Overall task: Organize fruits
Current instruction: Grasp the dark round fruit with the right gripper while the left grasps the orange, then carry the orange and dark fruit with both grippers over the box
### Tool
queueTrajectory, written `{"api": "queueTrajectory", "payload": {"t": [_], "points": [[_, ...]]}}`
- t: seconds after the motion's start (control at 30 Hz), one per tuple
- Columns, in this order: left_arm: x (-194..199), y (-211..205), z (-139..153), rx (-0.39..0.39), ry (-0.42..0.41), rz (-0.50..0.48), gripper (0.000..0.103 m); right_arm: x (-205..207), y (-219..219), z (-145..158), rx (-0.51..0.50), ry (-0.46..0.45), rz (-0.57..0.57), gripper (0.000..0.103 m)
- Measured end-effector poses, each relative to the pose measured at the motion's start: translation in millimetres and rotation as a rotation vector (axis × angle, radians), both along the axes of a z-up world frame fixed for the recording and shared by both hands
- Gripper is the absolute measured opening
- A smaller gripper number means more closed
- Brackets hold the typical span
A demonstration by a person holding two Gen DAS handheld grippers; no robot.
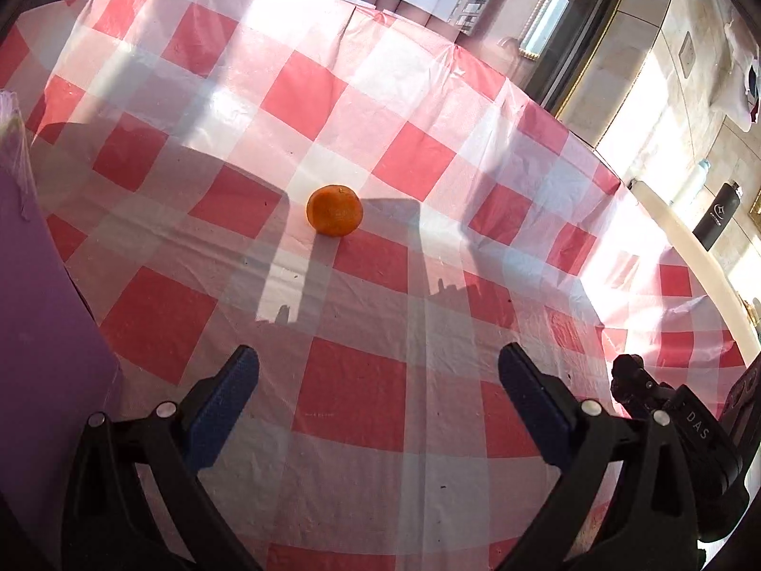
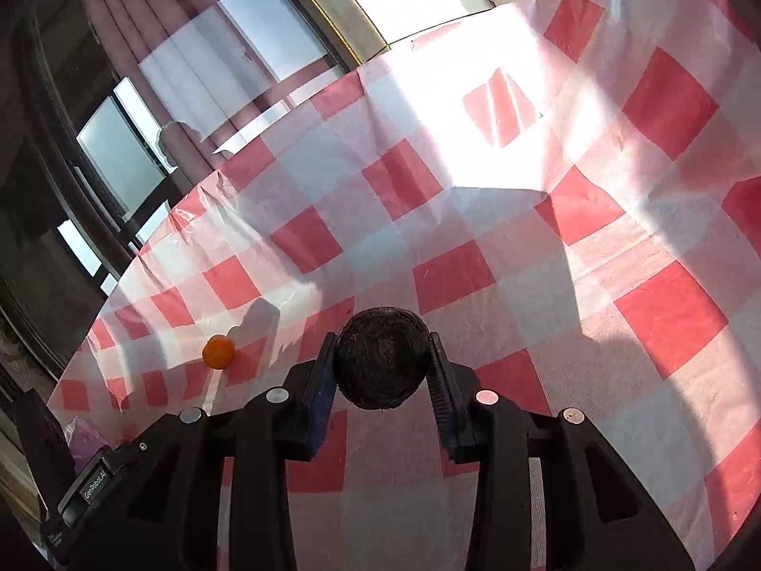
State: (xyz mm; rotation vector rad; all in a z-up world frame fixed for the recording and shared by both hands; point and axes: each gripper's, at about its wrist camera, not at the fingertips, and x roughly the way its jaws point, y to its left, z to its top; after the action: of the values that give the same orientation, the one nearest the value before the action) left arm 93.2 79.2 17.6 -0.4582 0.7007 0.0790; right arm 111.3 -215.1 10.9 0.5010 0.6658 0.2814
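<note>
A small orange mandarin sits alone on the red-and-white checked tablecloth. My left gripper is open and empty, with the mandarin well ahead of it and slightly left of the gap. In the right wrist view my right gripper is shut on a dark, rough, round fruit, held above the cloth. The mandarin also shows in the right wrist view, far to the left.
A purple box stands at the left edge of the left wrist view. The table's far edge drops to windows and curtains. A black bottle stands on the floor at the right, beyond a cream rail.
</note>
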Motion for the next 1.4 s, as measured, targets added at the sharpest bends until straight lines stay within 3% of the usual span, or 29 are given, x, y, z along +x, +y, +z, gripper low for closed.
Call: {"api": "queueTrajectory", "payload": {"t": [0.13,0.33,0.4,0.47,0.57,0.73,0.83,1.0,1.27,1.4], "points": [[17.7,-3.0,4.9,0.081,0.026,0.054,0.101,7.7,6.4,2.3,-0.004,0.005,0.042,0.037],[98.8,14.4,-2.1,0.139,0.172,0.177,0.099,10.5,3.7,2.7,0.026,-0.004,0.040,0.037],[121.6,21.7,-6.6,0.148,0.222,0.193,0.085,11.8,2.6,1.9,0.031,-0.003,0.041,0.037],[136.4,24.7,-8.5,0.208,0.250,0.208,0.078,12.5,3.4,1.4,0.030,0.000,0.044,0.037],[136.6,19.4,-6.7,0.272,0.248,0.159,0.041,12.6,2.9,1.0,0.032,0.000,0.049,0.037],[61.7,-11.5,-3.4,0.257,0.166,0.055,0.040,13.2,3.3,0.2,0.032,0.001,0.052,0.037],[0.6,-27.4,0.0,0.177,0.083,-0.008,0.040,12.0,2.6,0.9,0.035,-0.004,0.049,0.037],[-67.4,-52.8,18.5,0.203,-0.022,-0.084,0.040,11.7,2.0,2.3,0.037,-0.008,0.045,0.037],[-106.9,-67.8,23.2,0.111,-0.079,-0.134,0.040,13.3,1.4,1.9,0.013,0.024,0.001,0.037],[-142.0,-72.4,35.1,0.109,-0.141,-0.157,0.040,-6.7,-4.6,11.1,0.024,-0.043,-0.045,0.037]]}}
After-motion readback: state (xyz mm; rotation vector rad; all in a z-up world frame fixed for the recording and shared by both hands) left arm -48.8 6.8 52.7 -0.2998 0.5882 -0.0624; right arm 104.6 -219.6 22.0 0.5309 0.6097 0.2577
